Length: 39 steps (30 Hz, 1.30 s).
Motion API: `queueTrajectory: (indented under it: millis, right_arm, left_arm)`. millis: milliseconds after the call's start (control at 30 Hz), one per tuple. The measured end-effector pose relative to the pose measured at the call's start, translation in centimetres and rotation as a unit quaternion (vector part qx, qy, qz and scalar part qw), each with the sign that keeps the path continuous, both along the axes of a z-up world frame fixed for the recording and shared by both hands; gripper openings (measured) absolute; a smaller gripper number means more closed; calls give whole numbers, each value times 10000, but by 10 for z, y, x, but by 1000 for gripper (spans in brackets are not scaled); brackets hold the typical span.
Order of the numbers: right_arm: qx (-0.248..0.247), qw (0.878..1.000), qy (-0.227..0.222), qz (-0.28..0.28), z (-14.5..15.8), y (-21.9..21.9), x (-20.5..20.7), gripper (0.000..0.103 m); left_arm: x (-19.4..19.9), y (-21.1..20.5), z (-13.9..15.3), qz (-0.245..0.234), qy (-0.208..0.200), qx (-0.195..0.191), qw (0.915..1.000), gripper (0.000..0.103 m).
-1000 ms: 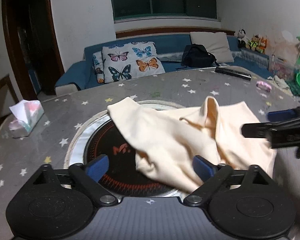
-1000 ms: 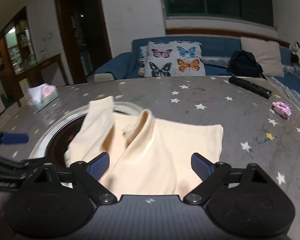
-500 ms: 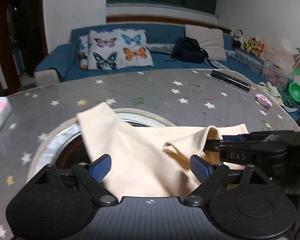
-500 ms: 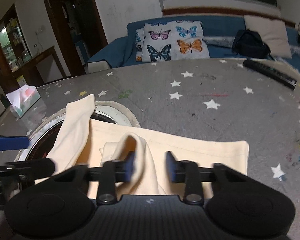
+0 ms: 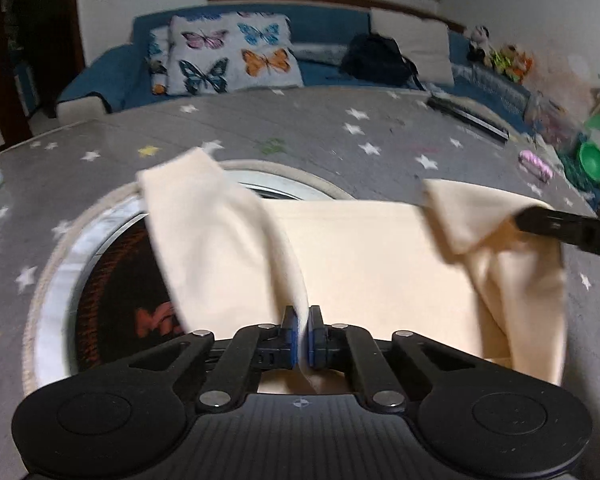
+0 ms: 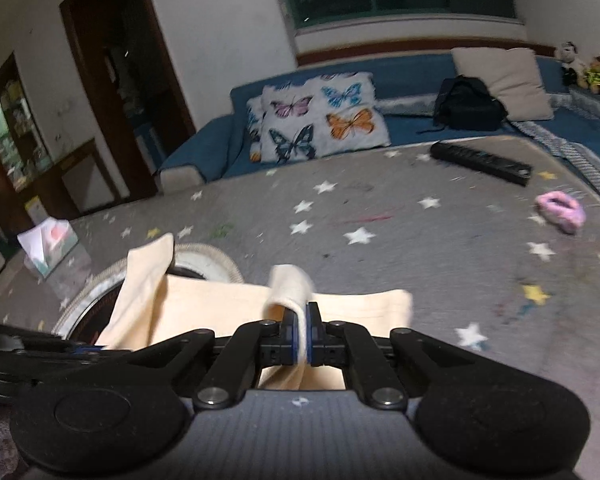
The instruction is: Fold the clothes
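A cream garment [image 5: 364, 256] lies on the grey star-patterned table, partly over a round black cooktop. My left gripper [image 5: 303, 322] is shut on a fold of its near edge, with a sleeve running up to the left. My right gripper [image 6: 302, 318] is shut on another raised fold of the cream garment [image 6: 228, 304]. The right gripper's fingers [image 5: 572, 230] show at the right of the left wrist view, pinching the cloth. The left gripper's body [image 6: 40, 350] shows at the lower left of the right wrist view.
The round cooktop [image 5: 112, 304] with its pale ring is set in the table [image 6: 400, 216]. A tissue box [image 6: 50, 246] stands at the left. A black remote [image 6: 480, 162] and a pink scrunchie [image 6: 560, 212] lie at the far right. A blue sofa [image 6: 412, 120] is behind.
Both grippers have closed on folds of the garment. The cloth between them has been pulled wider and flatter, and both pinched folds are lifted.
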State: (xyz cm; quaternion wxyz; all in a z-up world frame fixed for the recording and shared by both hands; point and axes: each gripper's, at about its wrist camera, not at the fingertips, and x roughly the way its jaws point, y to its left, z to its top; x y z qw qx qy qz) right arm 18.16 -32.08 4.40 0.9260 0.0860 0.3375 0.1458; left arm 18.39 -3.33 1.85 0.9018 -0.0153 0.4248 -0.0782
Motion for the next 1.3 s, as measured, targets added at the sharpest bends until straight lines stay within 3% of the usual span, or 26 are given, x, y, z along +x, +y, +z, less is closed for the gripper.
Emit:
queueTrajectory:
  millis: [300, 533, 667, 733, 833, 1000, 1100, 1133, 1200, 1300]
  right_arm:
    - [297, 9967, -347, -678, 25, -66, -66, 3]
    - [525, 9890, -437, -1310, 23, -111, -125, 3]
    - [533, 9860, -249, -1562, 8, -122, -148, 3]
    - [483, 9848, -125, -1661, 0, -126, -154, 3]
    - [467, 9830, 84, -1776, -16, -133, -158, 3]
    - [489, 9818, 213, -1823, -27, -136, -158, 3]
    - [488, 9817, 228, -1825, -30, -136, -157, 3]
    - [478, 9816, 238, -1835, -31, -136, -157, 3]
    - [460, 9812, 258, -1855, -33, -137, -155, 3]
    - [432, 9810, 278, -1873, -35, -138, -154, 3]
  left_arm:
    - [-75, 52, 31, 469, -310, -120, 9983, 4]
    - [-112, 64, 32, 448, -247, -78, 9987, 4]
    - [-99, 55, 32, 421, -322, -99, 9985, 9]
    - [-86, 46, 32, 385, -388, -8, 9985, 26]
    - [-65, 32, 30, 311, -532, 193, 9979, 44]
    - [-21, 12, 15, 122, -555, 578, 9967, 48]
    - [1, 8, 0, 112, -395, 677, 9969, 44]
    - [6, 7, -4, 87, -366, 696, 9969, 26]
    - [8, 10, -9, 92, -313, 674, 9972, 6]
    - [-4, 24, -5, 239, -414, 479, 9977, 3]
